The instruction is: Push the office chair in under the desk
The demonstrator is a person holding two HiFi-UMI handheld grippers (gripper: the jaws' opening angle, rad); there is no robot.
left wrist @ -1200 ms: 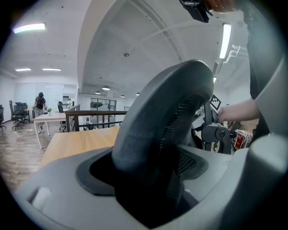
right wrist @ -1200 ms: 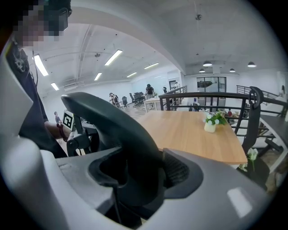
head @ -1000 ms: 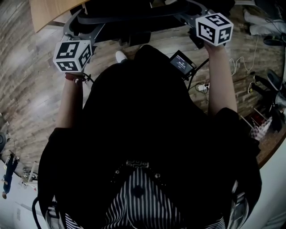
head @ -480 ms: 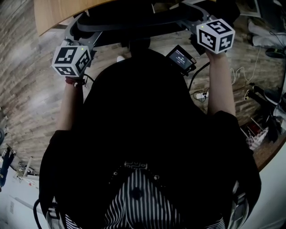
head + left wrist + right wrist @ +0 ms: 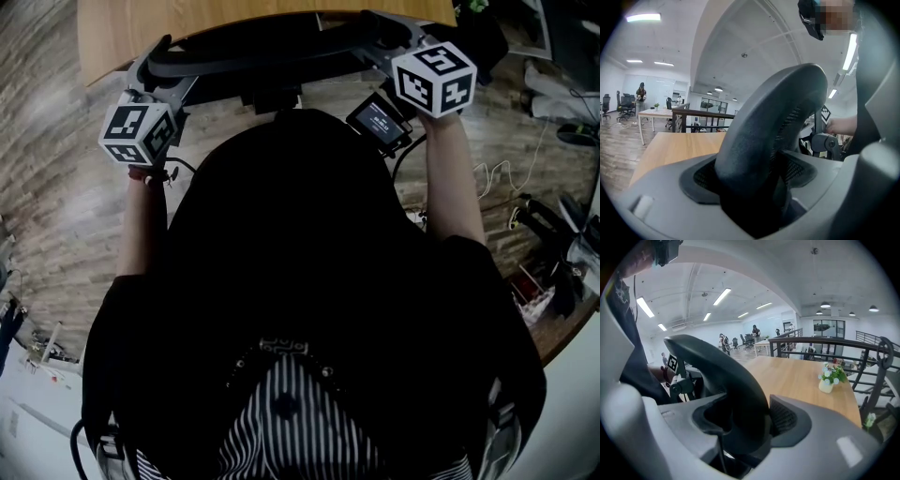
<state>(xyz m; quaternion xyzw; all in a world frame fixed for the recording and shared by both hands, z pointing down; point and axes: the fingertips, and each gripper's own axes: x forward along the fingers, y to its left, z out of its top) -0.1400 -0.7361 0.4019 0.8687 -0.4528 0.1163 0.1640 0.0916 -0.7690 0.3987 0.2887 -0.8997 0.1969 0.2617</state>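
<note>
The black office chair's curved backrest rim (image 5: pixel 253 52) runs across the top of the head view, right at the edge of the wooden desk (image 5: pixel 122 28). My left gripper (image 5: pixel 159 80) is shut on the rim's left end, and in the left gripper view the rim (image 5: pixel 773 117) fills the space between the jaws (image 5: pixel 754 187). My right gripper (image 5: pixel 382 39) is shut on the rim's right end; there the rim (image 5: pixel 726 376) sits between the jaws (image 5: pixel 740 427). The seat and the base are hidden by the person's body.
A small pot of flowers (image 5: pixel 828 379) stands on the desktop (image 5: pixel 806 380), with a dark railing (image 5: pixel 825 345) behind it. A small screen device (image 5: pixel 380 125) hangs by the person's chest. Cables (image 5: pixel 487 178) and gear lie on the wood floor at the right.
Both grippers and the chair back have moved forward toward the desk. More of the desktop shows at the top of the head view, and the backrest rim now reaches its edge.
</note>
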